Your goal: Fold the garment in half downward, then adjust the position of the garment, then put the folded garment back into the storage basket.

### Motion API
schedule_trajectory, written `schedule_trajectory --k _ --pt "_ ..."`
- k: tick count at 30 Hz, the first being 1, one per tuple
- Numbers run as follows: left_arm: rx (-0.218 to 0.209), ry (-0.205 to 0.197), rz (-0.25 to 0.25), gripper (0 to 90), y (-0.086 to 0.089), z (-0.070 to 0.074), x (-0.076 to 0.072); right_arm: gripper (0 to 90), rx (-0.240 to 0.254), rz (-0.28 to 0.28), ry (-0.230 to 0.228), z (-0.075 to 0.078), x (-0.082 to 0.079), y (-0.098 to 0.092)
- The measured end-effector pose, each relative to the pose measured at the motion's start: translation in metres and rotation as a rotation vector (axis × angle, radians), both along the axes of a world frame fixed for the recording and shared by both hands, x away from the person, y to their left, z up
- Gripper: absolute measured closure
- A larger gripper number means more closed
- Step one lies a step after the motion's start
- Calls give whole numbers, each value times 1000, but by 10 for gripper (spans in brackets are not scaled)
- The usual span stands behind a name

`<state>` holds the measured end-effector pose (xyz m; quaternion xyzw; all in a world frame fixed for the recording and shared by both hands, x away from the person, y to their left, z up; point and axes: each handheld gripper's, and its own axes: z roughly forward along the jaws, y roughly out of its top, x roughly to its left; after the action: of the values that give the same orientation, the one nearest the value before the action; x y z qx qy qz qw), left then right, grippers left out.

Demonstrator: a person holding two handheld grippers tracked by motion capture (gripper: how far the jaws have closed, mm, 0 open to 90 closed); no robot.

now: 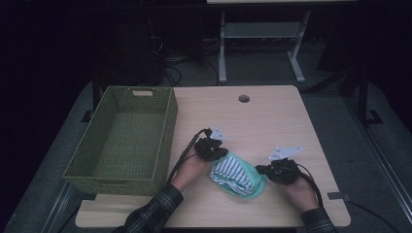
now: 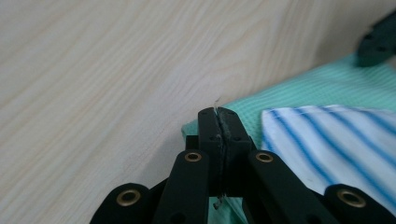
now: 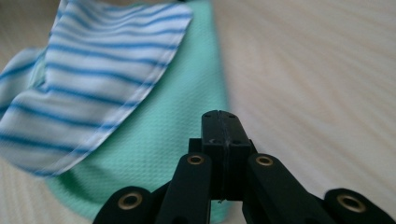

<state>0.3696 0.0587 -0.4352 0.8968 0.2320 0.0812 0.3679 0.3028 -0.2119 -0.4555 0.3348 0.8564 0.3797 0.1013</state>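
A mint-green cloth (image 1: 256,187) lies bunched near the table's front edge, with a blue-and-white striped cloth (image 1: 233,173) folded on top of it. My left gripper (image 1: 221,154) is at the bundle's left end and my right gripper (image 1: 260,170) at its right end. In the left gripper view the left gripper (image 2: 218,112) is shut over a corner of the green cloth (image 2: 317,88), beside the striped cloth (image 2: 327,140). In the right gripper view the right gripper (image 3: 220,114) is shut above the green cloth (image 3: 177,126), right of the striped cloth (image 3: 93,79). No fabric shows between either pair of pads.
A green woven basket (image 1: 167,121) with nothing in it stands on the table's left side, close to my left hand. The wooden table (image 1: 272,121) has a round cable hole (image 1: 244,98) at the back. A dark floor and a desk frame lie beyond.
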Motion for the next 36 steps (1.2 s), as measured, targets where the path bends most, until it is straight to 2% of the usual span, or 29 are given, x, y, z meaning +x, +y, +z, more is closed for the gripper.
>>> schedule_trajectory --k 5,7,8,12,14,17,18,21,22,26,27,28,29,33,36 --pt "-43 2 -9 896 12 12 -19 900 21 -23 -7 4 15 -5" --pt "-57 10 -8 896 17 12 -26 900 35 -27 -10 3 21 -5" --pt "-55 14 -17 896 19 13 -29 900 32 -30 6 2 23 -4" --pt "-77 29 -27 895 24 13 -47 900 34 -25 13 0 31 0" --pt "-81 33 -41 896 27 13 -56 900 37 -15 2 0 35 3" --pt "-90 56 -57 896 29 11 -70 900 40 -7 12 -4 39 8" --pt "-84 61 -64 896 29 9 -74 900 37 -9 28 -6 40 10" --pt "-57 72 -90 895 28 4 -82 900 20 7 33 -9 40 14" --pt "-65 85 -93 895 26 2 -84 900 16 11 38 -10 40 15" --pt "-33 122 -130 895 18 -7 -88 900 4 28 44 -12 38 18" --pt "-24 121 -136 895 16 -10 -89 900 3 30 44 -12 38 19" --pt "2 126 -150 895 15 -12 -90 900 0 35 46 -12 38 19" --pt "-5 130 -142 895 13 -14 -91 900 0 42 46 -12 38 20" --pt "42 122 -153 895 11 -18 -87 900 -3 58 43 -12 35 20" --pt "42 124 -145 895 10 -20 -85 900 -15 60 50 -13 33 19"
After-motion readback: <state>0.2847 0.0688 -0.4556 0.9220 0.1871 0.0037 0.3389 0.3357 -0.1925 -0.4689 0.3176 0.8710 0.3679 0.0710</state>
